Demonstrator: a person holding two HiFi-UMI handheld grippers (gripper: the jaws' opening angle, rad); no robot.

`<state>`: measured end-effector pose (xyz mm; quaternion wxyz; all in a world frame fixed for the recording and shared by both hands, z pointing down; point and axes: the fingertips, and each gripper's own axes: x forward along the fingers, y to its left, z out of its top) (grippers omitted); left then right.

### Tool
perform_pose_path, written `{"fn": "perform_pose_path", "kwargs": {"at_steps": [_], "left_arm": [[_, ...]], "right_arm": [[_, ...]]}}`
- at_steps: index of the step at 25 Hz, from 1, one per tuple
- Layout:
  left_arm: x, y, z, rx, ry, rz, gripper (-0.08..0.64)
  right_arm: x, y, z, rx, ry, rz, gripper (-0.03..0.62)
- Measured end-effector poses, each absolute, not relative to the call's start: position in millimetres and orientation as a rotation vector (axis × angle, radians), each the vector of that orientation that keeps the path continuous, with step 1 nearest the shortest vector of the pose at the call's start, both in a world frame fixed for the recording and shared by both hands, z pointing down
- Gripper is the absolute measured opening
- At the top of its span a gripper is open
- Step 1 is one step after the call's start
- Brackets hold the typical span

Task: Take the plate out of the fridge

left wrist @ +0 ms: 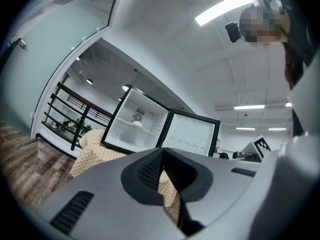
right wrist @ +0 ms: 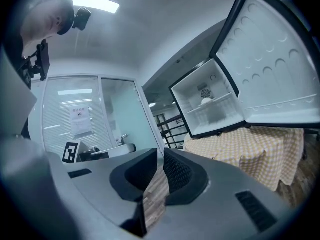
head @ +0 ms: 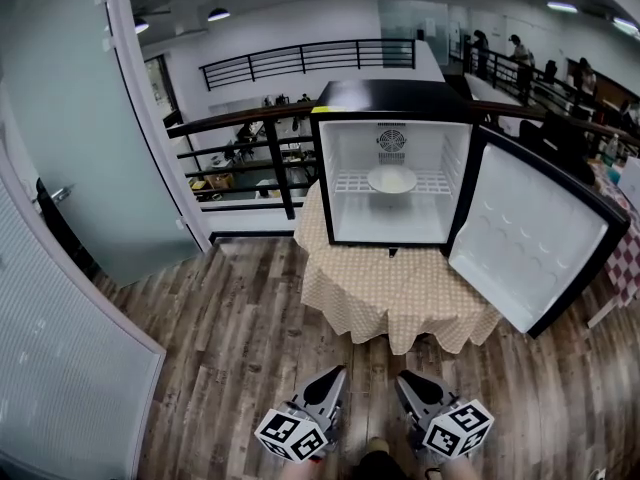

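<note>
A white plate lies on the wire shelf inside a small black fridge, whose door hangs wide open to the right. The fridge stands on a table under a beige checked cloth. Both grippers are low at the bottom of the head view, well short of the table. My left gripper and right gripper are each shut with nothing between the jaws. In the left gripper view the plate shows far beyond the closed jaws. The right gripper view shows the plate far past its jaws.
Wood floor lies between me and the table. A glass door and a frosted partition stand at the left. A black railing runs behind the fridge. Another table with a red checked cloth is at the far right.
</note>
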<state>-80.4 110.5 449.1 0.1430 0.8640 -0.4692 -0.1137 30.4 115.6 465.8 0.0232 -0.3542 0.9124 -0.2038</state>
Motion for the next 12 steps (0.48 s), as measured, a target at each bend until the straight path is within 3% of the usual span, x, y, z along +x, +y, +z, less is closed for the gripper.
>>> {"fn": "perform_pose_path", "kwargs": {"at_steps": [12], "left_arm": [[-64,27,445,2.482,-1.373,-0.34,0.005]], "right_arm": [[35,33,464,-1.032,2.84,-0.663,0.058]]}}
